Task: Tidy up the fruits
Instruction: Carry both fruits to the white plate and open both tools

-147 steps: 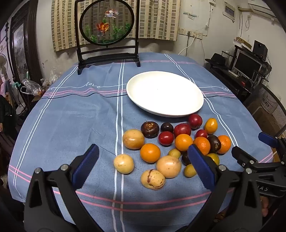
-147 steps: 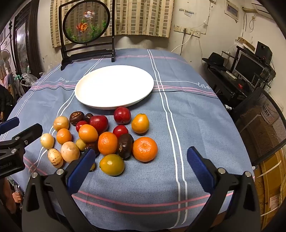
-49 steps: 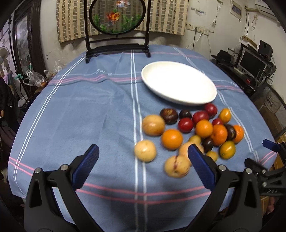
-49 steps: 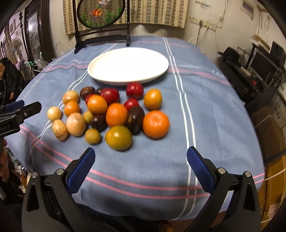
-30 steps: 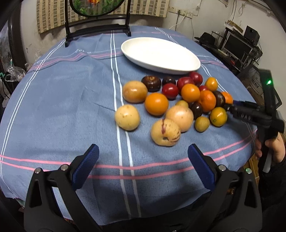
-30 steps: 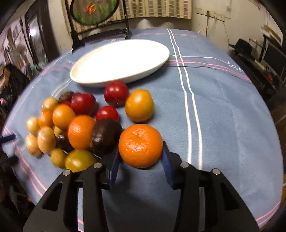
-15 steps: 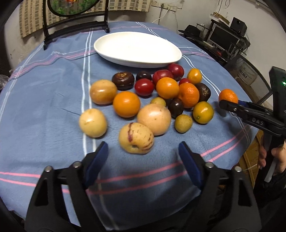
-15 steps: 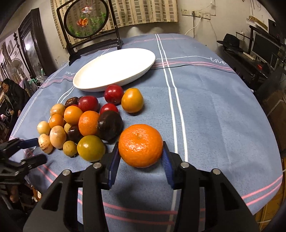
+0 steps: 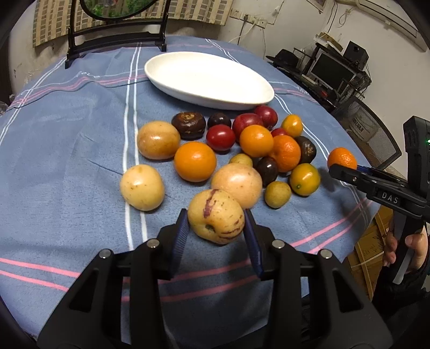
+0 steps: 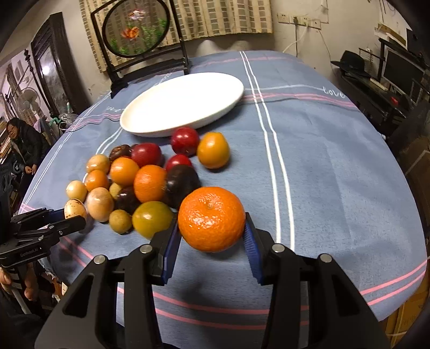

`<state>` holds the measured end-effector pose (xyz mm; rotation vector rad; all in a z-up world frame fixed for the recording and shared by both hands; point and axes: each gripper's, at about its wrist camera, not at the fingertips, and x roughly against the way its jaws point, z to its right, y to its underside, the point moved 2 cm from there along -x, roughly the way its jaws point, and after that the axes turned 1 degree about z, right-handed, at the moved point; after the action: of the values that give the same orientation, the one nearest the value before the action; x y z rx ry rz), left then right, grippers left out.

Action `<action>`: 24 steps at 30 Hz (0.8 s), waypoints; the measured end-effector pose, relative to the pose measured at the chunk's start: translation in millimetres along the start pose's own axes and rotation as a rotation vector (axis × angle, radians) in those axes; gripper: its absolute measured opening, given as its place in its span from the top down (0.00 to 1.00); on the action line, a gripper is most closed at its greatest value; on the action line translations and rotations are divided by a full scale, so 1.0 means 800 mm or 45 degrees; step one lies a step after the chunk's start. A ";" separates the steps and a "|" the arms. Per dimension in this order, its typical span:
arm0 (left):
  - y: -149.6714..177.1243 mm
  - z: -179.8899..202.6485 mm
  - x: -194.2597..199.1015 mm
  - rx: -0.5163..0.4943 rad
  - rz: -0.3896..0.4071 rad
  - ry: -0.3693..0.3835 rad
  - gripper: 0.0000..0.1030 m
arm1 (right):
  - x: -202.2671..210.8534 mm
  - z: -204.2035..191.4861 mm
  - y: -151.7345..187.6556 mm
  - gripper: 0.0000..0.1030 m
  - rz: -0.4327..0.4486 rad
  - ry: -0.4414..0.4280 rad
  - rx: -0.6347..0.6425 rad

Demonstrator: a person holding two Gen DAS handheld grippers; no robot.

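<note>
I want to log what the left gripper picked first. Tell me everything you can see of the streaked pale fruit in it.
The streaked fruit is egg-shaped, pale yellow and smooth-skinned, with purple streaks and a small stem scar facing the camera. It sits clamped between the blue-padded fingers of the left gripper, one on each side. Whether it rests on the blue tablecloth is unclear. A larger pale fruit lies just behind it.

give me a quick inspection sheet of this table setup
surface: round table under a blue striped tablecloth
job's things: white plate holds no fruit; pile of mixed fruit on the cloth beside it
clutter: framed round goldfish screen behind the plate
grippers: left gripper shut on a purple-streaked yellow fruit; right gripper shut on a mandarin
cables: white cord from a wall socket
surroundings: monitor on a desk, seated person
</note>
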<state>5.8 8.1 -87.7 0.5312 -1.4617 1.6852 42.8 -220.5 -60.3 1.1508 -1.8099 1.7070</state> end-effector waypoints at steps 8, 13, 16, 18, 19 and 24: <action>-0.041 -0.008 0.027 0.014 0.062 -0.006 0.60 | -0.006 -0.018 -0.033 0.56 0.023 -0.033 0.089; -0.133 -0.017 0.008 -0.005 0.084 -0.028 0.60 | -0.039 -0.024 -0.109 0.56 -0.001 -0.111 0.160; -0.205 -0.029 -0.032 0.021 0.049 -0.044 0.60 | -0.076 -0.026 -0.177 0.56 0.010 -0.094 0.178; -0.257 -0.037 -0.073 0.037 0.021 -0.070 0.60 | -0.113 -0.031 -0.220 0.56 0.010 -0.071 0.214; -0.272 -0.040 -0.088 0.047 0.013 -0.081 0.60 | -0.131 -0.032 -0.233 0.56 -0.010 -0.069 0.236; -0.330 -0.061 -0.182 0.108 -0.111 -0.136 0.60 | -0.225 -0.039 -0.276 0.56 -0.182 -0.098 0.254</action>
<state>309.0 6.3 -49.9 0.7312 -1.4252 1.6774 310.9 -120.2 -53.6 1.4089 -1.5853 1.8124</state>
